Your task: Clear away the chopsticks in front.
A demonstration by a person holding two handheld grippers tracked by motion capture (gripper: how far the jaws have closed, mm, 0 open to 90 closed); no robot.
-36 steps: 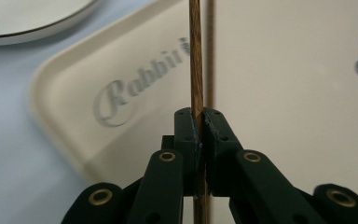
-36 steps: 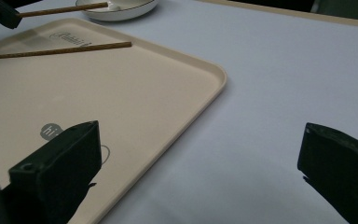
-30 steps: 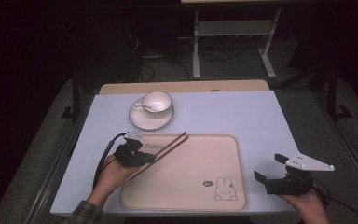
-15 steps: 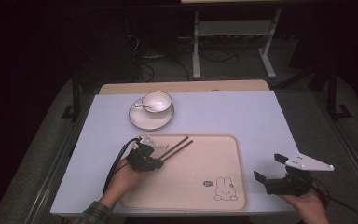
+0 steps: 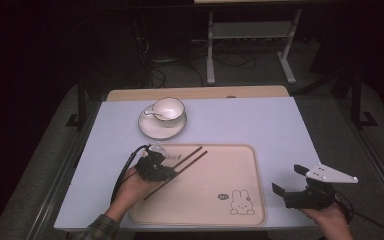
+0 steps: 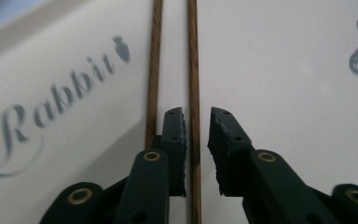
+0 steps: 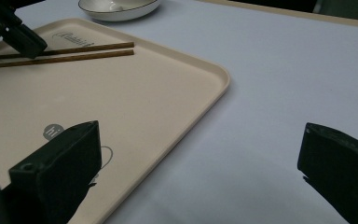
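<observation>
Since a second ago, the left gripper (image 5: 172, 170) has carried the chopsticks (image 5: 187, 159) down onto the tray (image 5: 240, 170), near its far left corner. Its jaws are now slightly parted around one chopstick. Right gripper (image 5: 286, 181) rests released beside the tray's right edge.

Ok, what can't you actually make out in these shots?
- Chopsticks' near ends: left gripper view, cut by the bottom edge and covered by the left gripper.
- Cup's contents: high view, too small.
- Tray lettering: right gripper view, too small to read.
</observation>
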